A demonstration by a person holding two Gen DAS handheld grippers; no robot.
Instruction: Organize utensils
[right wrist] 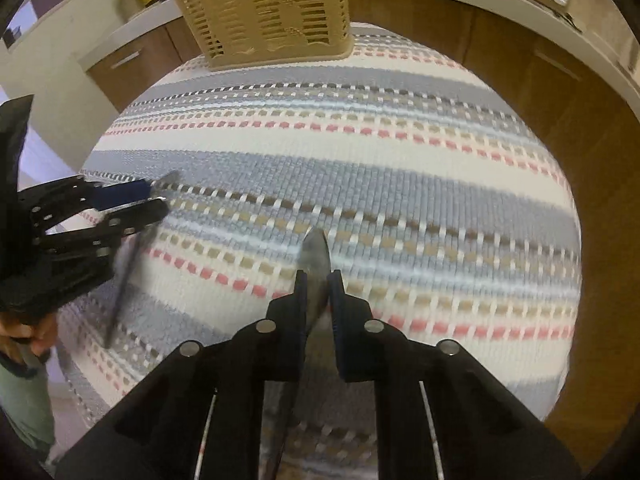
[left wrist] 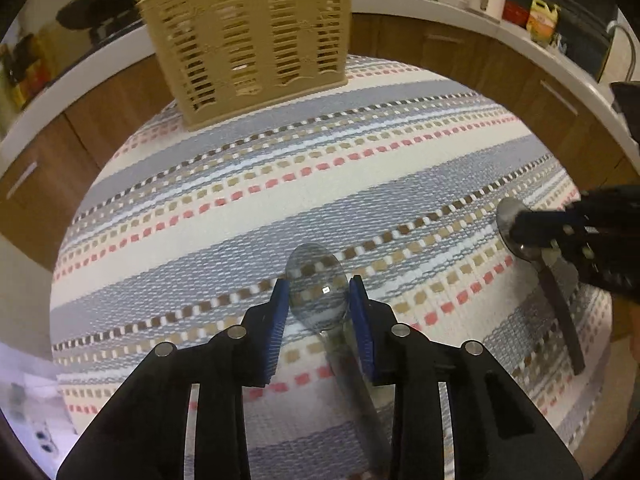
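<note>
A metal spoon (left wrist: 318, 280) lies bowl-forward between the blue pads of my left gripper (left wrist: 318, 285). The pads press on both sides of its bowl, and the handle runs back under the jaws. In the right wrist view that gripper (right wrist: 160, 196) sits at the left, with the spoon's handle (right wrist: 120, 292) hanging down, blurred. My right gripper (right wrist: 318, 280) is shut on a second spoon (right wrist: 316, 250), seen edge-on. The left wrist view shows it (left wrist: 516, 228) at the right, gripping that spoon (left wrist: 506, 216) by the bowl. A tan slotted basket (left wrist: 256, 40) (right wrist: 268, 12) stands at the far edge.
A striped woven cloth (left wrist: 320, 168) covers the round table. Wooden cabinets (left wrist: 480, 52) and a white counter with bottles (left wrist: 542, 18) ring the back. A person's hand (right wrist: 24, 336) holds the left gripper at the table's left edge.
</note>
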